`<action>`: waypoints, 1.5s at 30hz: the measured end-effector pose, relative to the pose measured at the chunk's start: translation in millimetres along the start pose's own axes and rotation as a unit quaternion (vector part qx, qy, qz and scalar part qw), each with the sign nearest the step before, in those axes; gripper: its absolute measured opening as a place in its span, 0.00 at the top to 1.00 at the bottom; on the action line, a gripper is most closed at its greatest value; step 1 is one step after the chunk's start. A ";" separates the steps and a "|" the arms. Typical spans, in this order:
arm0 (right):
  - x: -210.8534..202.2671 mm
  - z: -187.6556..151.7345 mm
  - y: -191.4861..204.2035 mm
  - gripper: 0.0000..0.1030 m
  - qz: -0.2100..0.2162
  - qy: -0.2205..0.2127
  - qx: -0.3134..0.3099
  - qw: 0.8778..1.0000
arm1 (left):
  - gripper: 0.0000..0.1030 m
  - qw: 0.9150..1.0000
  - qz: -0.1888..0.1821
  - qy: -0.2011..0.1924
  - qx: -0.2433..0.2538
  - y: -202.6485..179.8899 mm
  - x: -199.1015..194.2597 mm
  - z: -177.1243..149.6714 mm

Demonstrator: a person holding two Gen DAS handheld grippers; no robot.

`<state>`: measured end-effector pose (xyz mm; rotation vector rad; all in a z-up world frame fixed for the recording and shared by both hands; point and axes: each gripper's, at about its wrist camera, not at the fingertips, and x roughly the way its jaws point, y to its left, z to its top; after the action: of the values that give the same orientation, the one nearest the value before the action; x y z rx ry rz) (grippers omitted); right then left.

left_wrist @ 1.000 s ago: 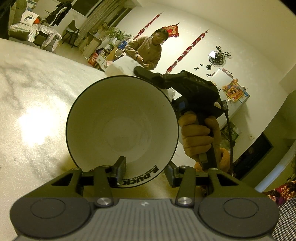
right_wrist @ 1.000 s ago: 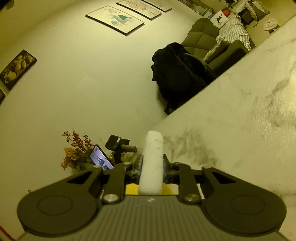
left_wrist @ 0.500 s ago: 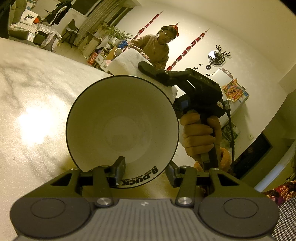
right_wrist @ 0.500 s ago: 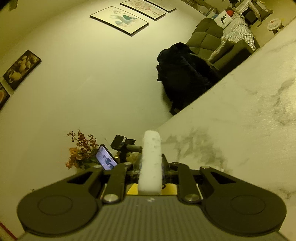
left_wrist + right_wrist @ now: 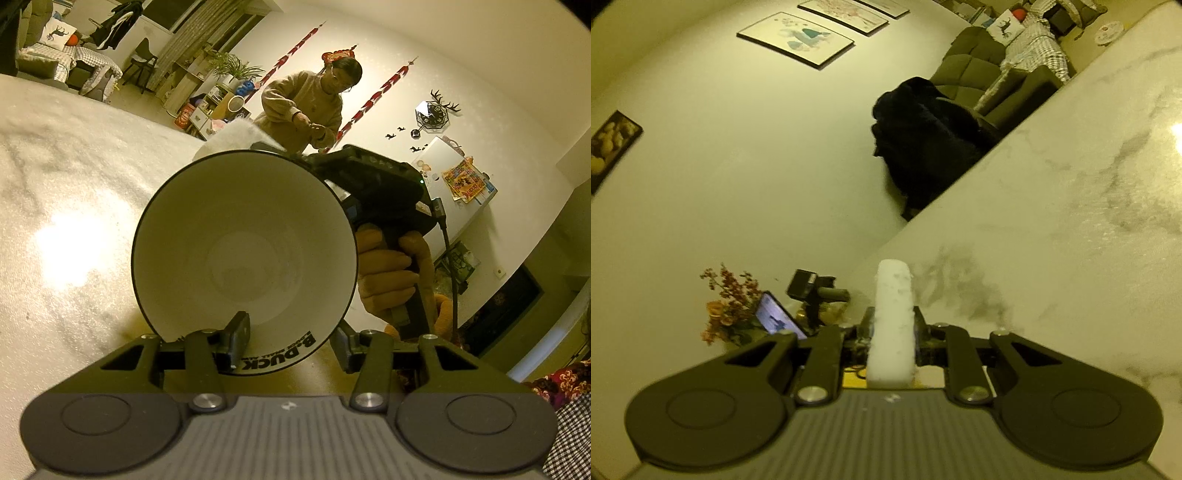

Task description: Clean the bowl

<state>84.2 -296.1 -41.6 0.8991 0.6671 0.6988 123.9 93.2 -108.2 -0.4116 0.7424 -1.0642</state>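
Bowl [image 5: 243, 254] is held tilted above the marble table [image 5: 55, 192], mouth to camera, rim between the half-spread fingers of the left gripper [image 5: 290, 341]. Over the last sec the white pad [image 5: 892, 325], pinched tight by the right gripper [image 5: 891, 334], has been swung behind the bowl's far rim; wiping prob. imminent. Only the left view shows the bowl; the pinch shows only in the right.

Dim yellowish indoor light, a glare patch on the marble table [image 5: 62, 240], fisheye-bent edges, right view blurred.
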 end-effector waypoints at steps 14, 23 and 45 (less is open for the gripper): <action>0.2 -0.4 0.0 0.82 0.038 0.008 0.016 0.999 | 0.51 1.000 -0.003 0.001 -0.002 8.7 -1.9 2.2; 4.4 -0.2 -15.0 0.82 0.021 0.013 0.046 0.999 | 0.51 1.000 -0.003 0.001 -0.001 10.1 -3.6 3.2; 3.2 -0.6 -4.9 0.82 0.062 0.024 0.054 0.996 | 0.48 1.000 -0.004 0.005 0.002 11.5 -7.6 -0.5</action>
<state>86.9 -295.4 -46.9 1.0340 0.7009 0.8034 128.7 105.1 -113.2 -0.4068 0.7482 -1.0759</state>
